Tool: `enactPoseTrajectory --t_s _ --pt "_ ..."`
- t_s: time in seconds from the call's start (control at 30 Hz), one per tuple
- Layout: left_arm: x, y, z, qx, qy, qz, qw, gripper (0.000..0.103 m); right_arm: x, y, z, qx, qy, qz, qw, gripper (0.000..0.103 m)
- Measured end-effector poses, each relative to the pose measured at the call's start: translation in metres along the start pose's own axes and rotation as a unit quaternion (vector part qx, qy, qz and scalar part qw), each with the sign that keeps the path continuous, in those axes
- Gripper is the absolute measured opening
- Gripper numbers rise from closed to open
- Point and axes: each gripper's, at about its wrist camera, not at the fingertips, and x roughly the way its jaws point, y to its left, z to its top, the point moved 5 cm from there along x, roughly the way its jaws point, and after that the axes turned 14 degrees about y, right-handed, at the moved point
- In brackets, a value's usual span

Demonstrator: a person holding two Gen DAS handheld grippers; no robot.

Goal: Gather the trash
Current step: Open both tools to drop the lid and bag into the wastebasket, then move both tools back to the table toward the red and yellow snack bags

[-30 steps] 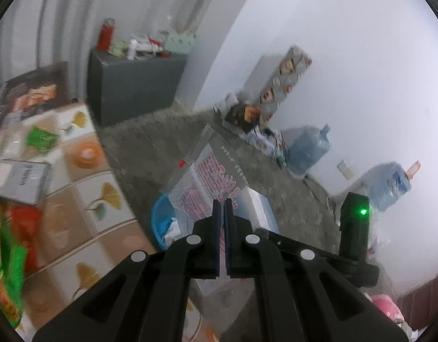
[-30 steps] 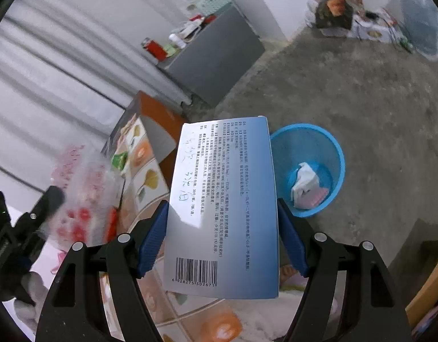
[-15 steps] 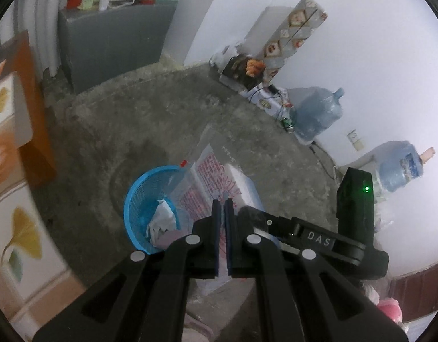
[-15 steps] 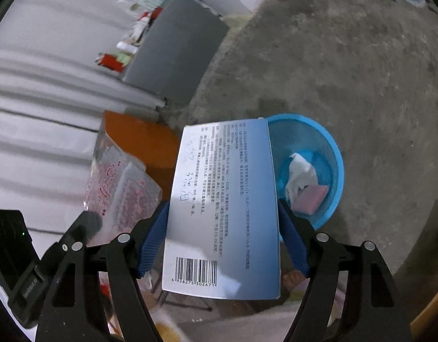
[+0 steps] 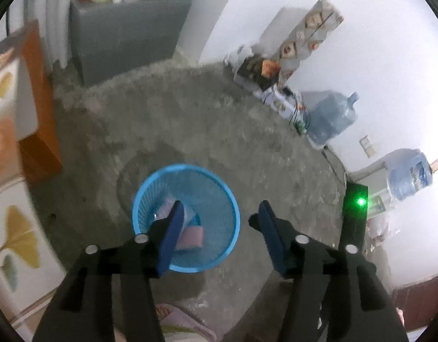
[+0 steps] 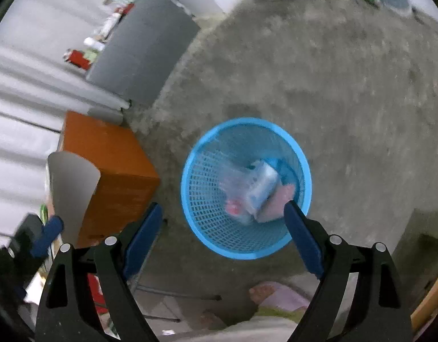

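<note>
A blue mesh trash basket (image 5: 150, 188) (image 6: 207, 219) stands on the concrete floor below both grippers. Inside it lie a pale blue box (image 6: 261, 188), a clear plastic bag with red print (image 6: 233, 188) and a pink piece (image 5: 190, 235) (image 6: 279, 199). My left gripper (image 5: 220, 209) is open and empty above the basket's right rim. My right gripper (image 6: 222, 211) is open and empty, its jaws wide apart over the basket. The tip of the left gripper (image 6: 46, 235) shows at the left edge of the right wrist view.
An orange-sided table (image 6: 110, 168) with a ginkgo-print cloth (image 5: 16, 228) stands left of the basket. A grey cabinet (image 5: 125, 34) with bottles stands at the far wall. Water jugs (image 5: 330, 116) and boxes line the right wall. The person's foot (image 6: 264, 289) is just below.
Both grippers have opened. The plastic bag left the left gripper and the blue box left the right gripper; both now lie in the basket. Both views have swung over the basket.
</note>
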Motion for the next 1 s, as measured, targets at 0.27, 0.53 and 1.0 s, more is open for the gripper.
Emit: enactPoseTrajectory --t_s 0.27,0.53,1.0 --pt "-0.079 -0.003 -0.038 0.007 -0.073 -0.007 0.9973 0.066 -0.058 0.039 -0.028 -0.085 -0.085 -0.041 0.992 0.086" --pt "-0.158 -0.013 -0.094 0.037 -0.154 0.015 0.9873 0.086 -0.115 0.077 -0.079 -0.189 -0.195 -0.114 0.956 0.095" --pt "-0.281 0.054 -0.207 -0.044 -0.212 0.069 0.9738 0.097 -0.15 0.161 -0.147 -0.301 -0.157 -0.041 0.94 0.092"
